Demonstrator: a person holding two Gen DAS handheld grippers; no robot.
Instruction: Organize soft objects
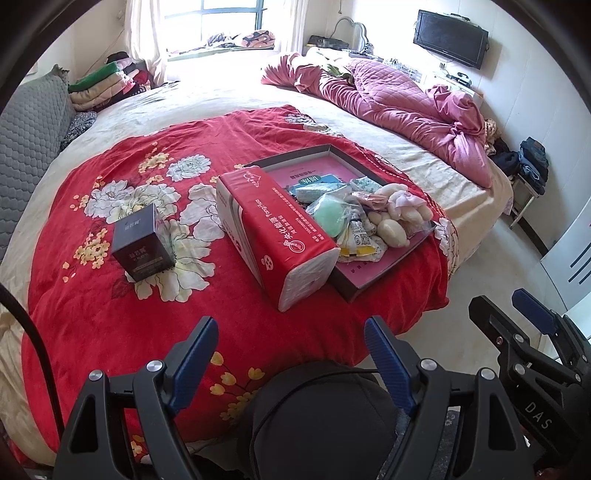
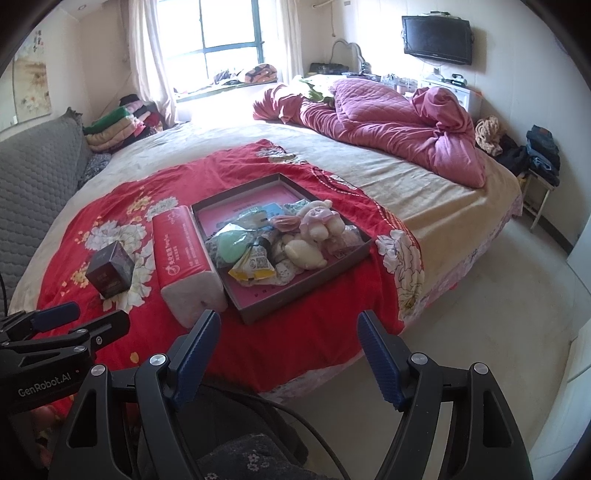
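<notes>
Soft things (plush toy (image 2: 317,225), green sponge (image 2: 229,245), packets) lay heaped in shallow box (image 2: 255,314) on red blanket (image 2: 295,339) near bed's front edge. Tissue pack (image 2: 184,258) just beside box's left wall, dark carton (image 2: 110,273) further left. My left claw (image 1: 291,363) and right claw (image 2: 286,356) hung wide, empty, short of bed edge. Sorting seemed unstarted; all left.

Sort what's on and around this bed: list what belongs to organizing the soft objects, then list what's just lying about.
For the job:
- shallow box
- plush toy
- green sponge in a bag
- yellow packet
- red tissue pack
- dark small box

Lying about:
- pink quilt
- folded clothes pile
- wall TV
</notes>
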